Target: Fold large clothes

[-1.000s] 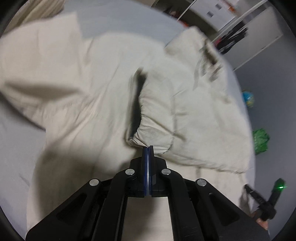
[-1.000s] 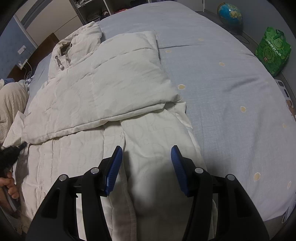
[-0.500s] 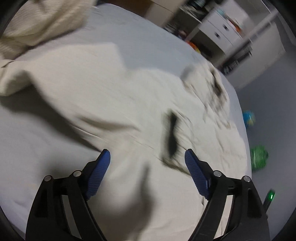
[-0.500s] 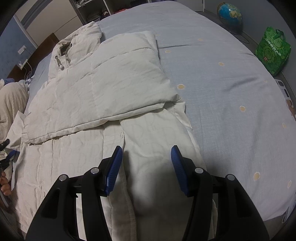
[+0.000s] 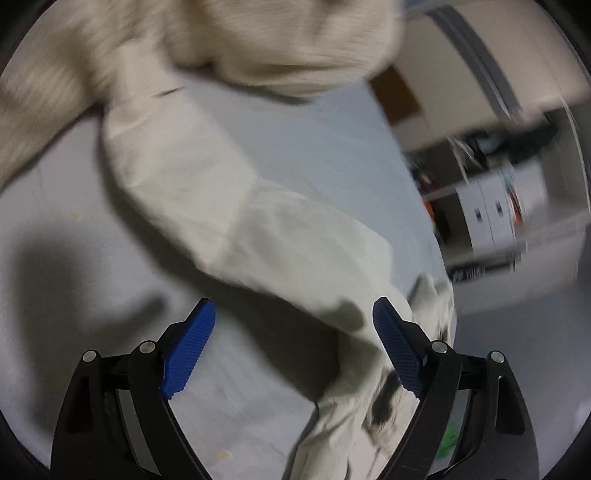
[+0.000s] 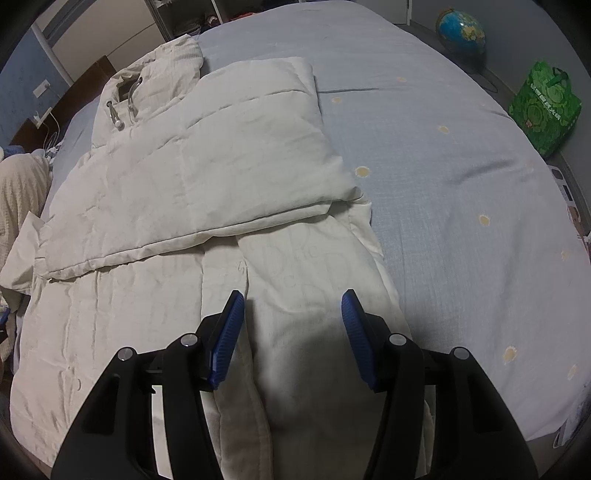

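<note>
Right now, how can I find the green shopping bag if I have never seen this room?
Start from the bed with the pale blue dotted sheet, where the cream puffer jacket lies. Look beyond its far right edge to the floor. The green shopping bag stands there beside a blue globe, the only bright green, patterned thing.

A pale blue bedsheet (image 6: 436, 155) dotted with small yellow spots covers the bed, seen from the right wrist view. Beyond the bed's far corner a blue and green globe (image 6: 460, 26) stands on the floor, and near it a green printed shopping bag (image 6: 543, 109) sits upright against the grey wall. At the left edge a cream knitted blanket (image 6: 20, 192) lies bunched beside the bed's dark wooden headboard (image 6: 70, 99), where white cables (image 6: 51, 127) trail down from a wall socket (image 6: 41, 88). In the blurred left wrist view, white drawer units (image 5: 487, 218) stand among cluttered shelves past the bed.
</note>
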`<state>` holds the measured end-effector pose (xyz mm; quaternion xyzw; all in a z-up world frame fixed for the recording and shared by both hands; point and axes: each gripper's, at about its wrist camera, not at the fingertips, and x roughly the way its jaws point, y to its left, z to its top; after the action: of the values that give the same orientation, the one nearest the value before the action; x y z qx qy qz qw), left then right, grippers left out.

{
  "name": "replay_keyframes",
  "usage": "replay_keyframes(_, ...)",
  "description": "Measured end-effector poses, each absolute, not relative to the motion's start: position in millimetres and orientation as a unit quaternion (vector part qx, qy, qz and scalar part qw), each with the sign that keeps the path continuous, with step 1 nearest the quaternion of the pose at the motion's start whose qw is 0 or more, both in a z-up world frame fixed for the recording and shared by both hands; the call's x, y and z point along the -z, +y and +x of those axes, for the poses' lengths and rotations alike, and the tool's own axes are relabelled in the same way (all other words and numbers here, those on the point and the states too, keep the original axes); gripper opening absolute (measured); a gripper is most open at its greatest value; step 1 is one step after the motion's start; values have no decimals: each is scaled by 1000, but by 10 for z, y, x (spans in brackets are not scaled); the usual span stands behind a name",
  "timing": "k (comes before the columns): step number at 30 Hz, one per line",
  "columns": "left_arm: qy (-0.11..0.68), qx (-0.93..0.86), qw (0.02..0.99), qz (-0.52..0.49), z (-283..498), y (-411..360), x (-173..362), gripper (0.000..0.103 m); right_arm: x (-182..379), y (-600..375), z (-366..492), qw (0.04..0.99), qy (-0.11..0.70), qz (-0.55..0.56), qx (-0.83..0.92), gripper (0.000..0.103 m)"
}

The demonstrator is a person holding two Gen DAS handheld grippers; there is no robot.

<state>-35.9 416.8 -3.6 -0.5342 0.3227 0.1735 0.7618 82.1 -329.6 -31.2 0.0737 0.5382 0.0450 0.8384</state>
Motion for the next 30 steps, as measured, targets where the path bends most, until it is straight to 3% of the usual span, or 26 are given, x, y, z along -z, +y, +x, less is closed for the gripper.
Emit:
replay_keyframes(4,323,-174,724,-585,-372,4423,287,76,317,-3294,827,837,541,68,-43,51)
replay_keyframes(5,320,-173,719,-592,-370,4465,321,67,319,-3290,832,837,542,66,-43,51)
replay_keyframes(7,305,-167,712,-610,-376,4530,364,39,321,-3281,837,837,542,62,-42,51)
replay_keyframes(8,305,-171,712,-609,-353,4514,347,20,321,-3278,841,837,543,61,-41,51)
replay_keyframes(10,300,-180,724,-595,-371,4543,251,9,324,-3273,855,836,544,59,-41,52)
replay_keyframes(17,259,-148,812,-501,-298,4190,-541,6,336,-3271,861,835,545,61,-43,53)
replay_keyframes(23,250,-71,873,-414,-59,3419,-1283,6,336,-3284,839,836,543,67,-46,54)
replay_keyframes(30,272,3,901,-338,266,2324,-1540,5,318,-3327,829,837,538,84,-53,54)
